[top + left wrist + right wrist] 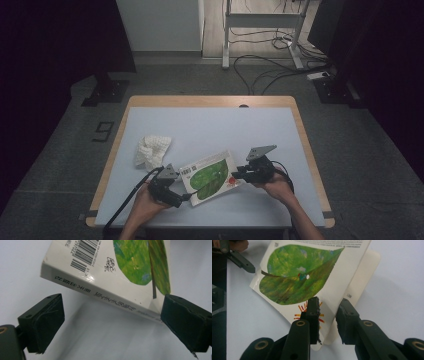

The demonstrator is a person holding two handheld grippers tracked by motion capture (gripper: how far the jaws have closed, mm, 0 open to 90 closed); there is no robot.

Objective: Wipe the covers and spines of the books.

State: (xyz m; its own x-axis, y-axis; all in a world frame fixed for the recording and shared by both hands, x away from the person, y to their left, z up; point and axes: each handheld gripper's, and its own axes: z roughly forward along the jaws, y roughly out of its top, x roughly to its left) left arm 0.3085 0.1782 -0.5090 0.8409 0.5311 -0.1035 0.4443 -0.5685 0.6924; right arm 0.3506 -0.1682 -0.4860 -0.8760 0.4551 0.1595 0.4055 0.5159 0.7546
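**Book cover pinched on one side, free on the other**

The book [210, 176] lies near the table's [300, 150] front edge, green leaf cover up. The right gripper [327, 312] is clamped on the cover's edge by the red sun, lifting it off the pages. The left gripper [110, 320] stands wide at the spine, touching nothing. With only a thin cover held, a pull could bend or tear it, or drag the unbraced book toward the crumpled cloth [152, 150].

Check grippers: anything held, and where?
Right gripper pinches the book's cover at its edge by the red sun. Left gripper is open at the spine, holding nothing.
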